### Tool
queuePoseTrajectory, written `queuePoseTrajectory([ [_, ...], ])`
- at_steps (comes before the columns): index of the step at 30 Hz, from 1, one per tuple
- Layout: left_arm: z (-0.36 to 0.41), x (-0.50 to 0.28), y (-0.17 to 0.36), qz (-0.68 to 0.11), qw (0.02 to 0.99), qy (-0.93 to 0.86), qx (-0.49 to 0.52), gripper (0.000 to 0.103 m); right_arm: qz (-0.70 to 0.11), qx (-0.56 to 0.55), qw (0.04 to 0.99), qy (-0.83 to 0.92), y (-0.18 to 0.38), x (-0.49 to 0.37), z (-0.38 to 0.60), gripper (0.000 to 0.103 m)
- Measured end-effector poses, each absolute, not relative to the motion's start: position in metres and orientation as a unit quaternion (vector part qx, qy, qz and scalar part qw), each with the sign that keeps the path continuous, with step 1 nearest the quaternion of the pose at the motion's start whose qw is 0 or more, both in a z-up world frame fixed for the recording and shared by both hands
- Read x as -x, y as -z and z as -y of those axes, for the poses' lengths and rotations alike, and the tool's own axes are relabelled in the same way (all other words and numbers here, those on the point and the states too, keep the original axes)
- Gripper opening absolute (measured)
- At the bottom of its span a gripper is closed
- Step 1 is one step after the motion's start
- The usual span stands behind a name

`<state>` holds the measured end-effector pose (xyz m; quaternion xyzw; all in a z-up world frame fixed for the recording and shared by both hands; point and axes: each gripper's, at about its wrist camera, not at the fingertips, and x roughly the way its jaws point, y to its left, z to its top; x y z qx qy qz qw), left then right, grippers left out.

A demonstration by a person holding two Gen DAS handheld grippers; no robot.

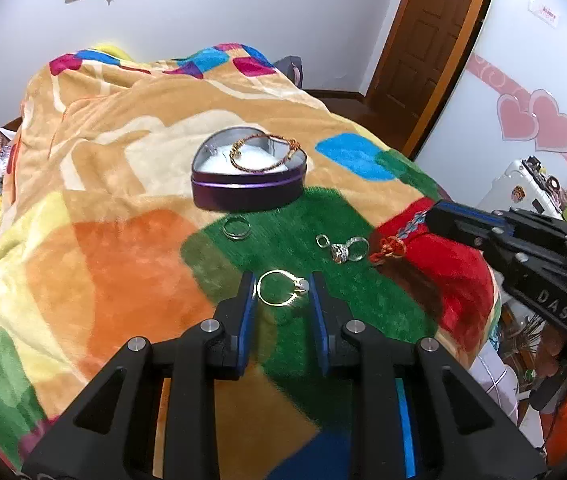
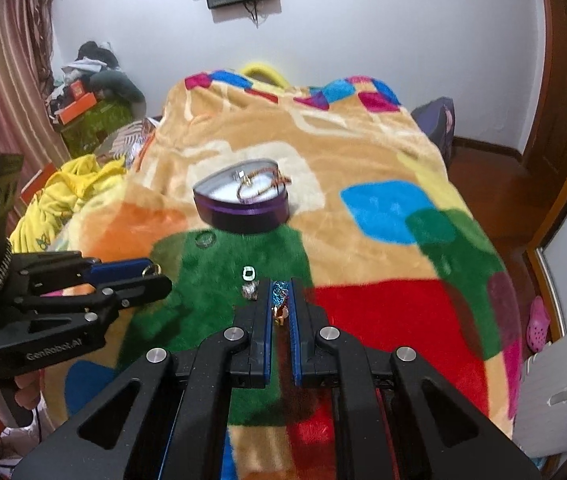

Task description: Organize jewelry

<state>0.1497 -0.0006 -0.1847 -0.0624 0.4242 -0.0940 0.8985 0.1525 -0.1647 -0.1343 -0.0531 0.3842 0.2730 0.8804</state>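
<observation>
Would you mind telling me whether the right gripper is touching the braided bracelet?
Touching: the right wrist view shows the right gripper shut on the braided bracelet, pinched between its fingers.

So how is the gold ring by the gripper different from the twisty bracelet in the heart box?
The gold ring is a small thin plain hoop with one pale stone; the twisty bracelet is a much bigger loop of twisted orange-gold strands. The ring lies on the green patch of the blanket, between the left gripper fingers; the bracelet sits in the purple heart tin. Both are golden loops.
</observation>
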Motion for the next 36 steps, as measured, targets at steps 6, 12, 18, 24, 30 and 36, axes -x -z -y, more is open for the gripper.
queuePoseTrajectory([
  [6, -0.008, -0.147, 0.173, -0.409, 0.906, 0.087, 0.066, 0.025, -0.359, 0.054, 0.890, -0.275, 0.116, -0.152, 0.161, 0.007],
  [12, -0.017, -0.149, 0.172, -0.405, 0.908, 0.083, 0.076, 0.025, -0.348, 0.053, 0.891, -0.287, 0.111, -0.150, 0.154, 0.007],
  [18, -0.017, -0.149, 0.178, -0.411, 0.905, 0.084, 0.075, 0.025, -0.398, 0.081, 0.874, -0.266, 0.151, -0.160, 0.148, 0.007],
  [24, -0.018, -0.150, 0.181, -0.413, 0.904, 0.081, 0.078, 0.025, -0.415, 0.107, 0.882, -0.197, 0.172, -0.177, 0.166, 0.007],
  [30, -0.017, -0.155, 0.183, -0.417, 0.902, 0.078, 0.078, 0.025, -0.398, 0.108, 0.895, -0.172, 0.162, -0.180, 0.178, 0.007],
  [36, -0.016, -0.156, 0.184, -0.417, 0.902, 0.078, 0.077, 0.025, -0.395, 0.070, 0.891, -0.213, 0.149, -0.177, 0.179, 0.007],
])
